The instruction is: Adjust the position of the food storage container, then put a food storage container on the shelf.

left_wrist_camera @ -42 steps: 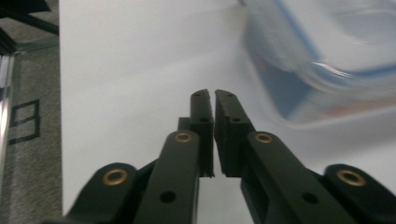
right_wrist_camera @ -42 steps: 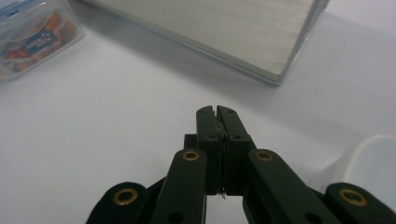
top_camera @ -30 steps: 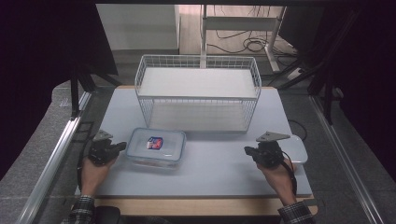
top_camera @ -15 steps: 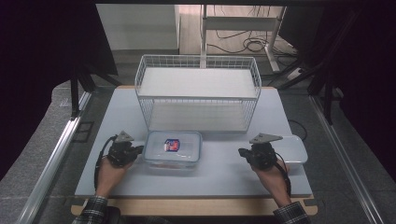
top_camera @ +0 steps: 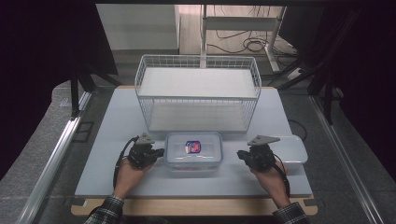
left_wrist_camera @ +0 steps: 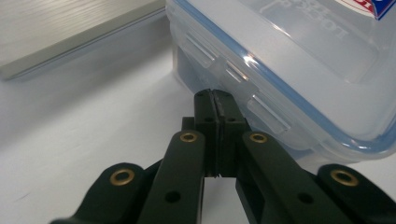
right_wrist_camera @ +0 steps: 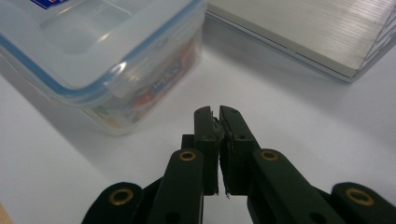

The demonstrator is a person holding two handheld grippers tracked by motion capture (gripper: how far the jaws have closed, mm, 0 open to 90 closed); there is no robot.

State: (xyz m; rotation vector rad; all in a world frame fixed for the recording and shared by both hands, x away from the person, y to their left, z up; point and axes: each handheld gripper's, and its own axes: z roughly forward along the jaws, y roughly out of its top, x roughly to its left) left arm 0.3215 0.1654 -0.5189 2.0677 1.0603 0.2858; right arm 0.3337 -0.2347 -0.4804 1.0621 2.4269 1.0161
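The clear lidded container, with a blue seal under its lid and a red and blue label on top, sits on the counter between the two claws, in front of the white wire basket. The left claw is at the container's left end; in the left gripper view its jaws are pressed together with nothing between them, and their tips are right at the container's side latch, touching it or a hair short; I cannot tell which. The right claw lies a little way off the container's right end, not touching it. In the right gripper view its jaws are almost together, a thin slit between them, empty, having just parted slightly, with the container ahead and to the claw's left. A second white tub rests just behind the right hand. The left hand grips its tool from below.
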